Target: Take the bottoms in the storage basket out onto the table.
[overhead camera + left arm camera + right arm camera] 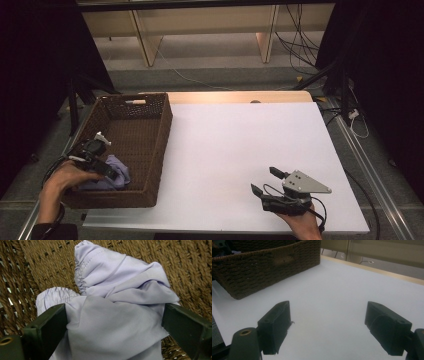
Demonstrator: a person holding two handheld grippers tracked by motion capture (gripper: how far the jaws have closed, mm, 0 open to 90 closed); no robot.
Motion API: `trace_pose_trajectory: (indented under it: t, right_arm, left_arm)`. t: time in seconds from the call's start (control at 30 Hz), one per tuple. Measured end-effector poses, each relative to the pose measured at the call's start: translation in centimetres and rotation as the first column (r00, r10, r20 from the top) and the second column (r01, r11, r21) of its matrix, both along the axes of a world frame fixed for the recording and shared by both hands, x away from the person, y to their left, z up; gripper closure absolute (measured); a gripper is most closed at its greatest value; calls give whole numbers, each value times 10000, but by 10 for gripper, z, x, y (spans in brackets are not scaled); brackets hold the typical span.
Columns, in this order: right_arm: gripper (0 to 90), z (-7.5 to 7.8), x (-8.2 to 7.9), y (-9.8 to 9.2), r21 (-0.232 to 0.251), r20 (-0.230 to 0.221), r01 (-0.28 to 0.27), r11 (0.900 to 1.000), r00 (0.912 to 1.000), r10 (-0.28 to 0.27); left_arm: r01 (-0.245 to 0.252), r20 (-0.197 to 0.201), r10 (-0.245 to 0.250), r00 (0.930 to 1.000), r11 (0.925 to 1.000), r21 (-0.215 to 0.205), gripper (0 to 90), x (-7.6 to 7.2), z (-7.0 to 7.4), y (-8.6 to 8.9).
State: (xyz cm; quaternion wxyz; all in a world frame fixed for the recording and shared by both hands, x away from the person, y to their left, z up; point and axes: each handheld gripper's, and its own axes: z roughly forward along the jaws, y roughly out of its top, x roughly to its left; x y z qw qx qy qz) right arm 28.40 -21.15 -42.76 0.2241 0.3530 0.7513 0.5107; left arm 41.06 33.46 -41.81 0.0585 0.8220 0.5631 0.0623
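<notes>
A crumpled lavender cloth (121,178) (120,282) lies in the near corner of a brown wicker basket (162,142) at the table's left side. My left gripper (112,172) (115,312) reaches down into the basket; it is open, with a jaw on either side of the cloth and the fabric bulging between them. Its left jaw touches the cloth. My right gripper (263,179) (327,310) hovers low over the white tabletop (240,140) near the front right, open with nothing between its jaws. The basket's (269,267) woven side wall shows ahead and to the left in the right gripper view.
The white sheet covers most of the table, with a wooden strip (235,97) along its far edge. Beyond the table, cables (300,47) trail across the floor. Dark stands (345,85) rise at both sides.
</notes>
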Motion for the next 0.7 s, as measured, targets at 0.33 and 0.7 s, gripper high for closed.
trace_pose_trajectory:
  t: [0.33, 0.7]
  right_arm:
    - [220, -1, 0, 1, -37, 46, 0, 10000, 10000, 1]
    - [222, -2, 1, 1, -72, -61, -35, 10000, 10000, 35]
  left_arm:
    - [-221, -224, 234, 9995, 9981, 573, 54, 4, -7, 2]
    - [-28, -810, 96, 9967, 9965, 837, 100, 8, -17, 1]
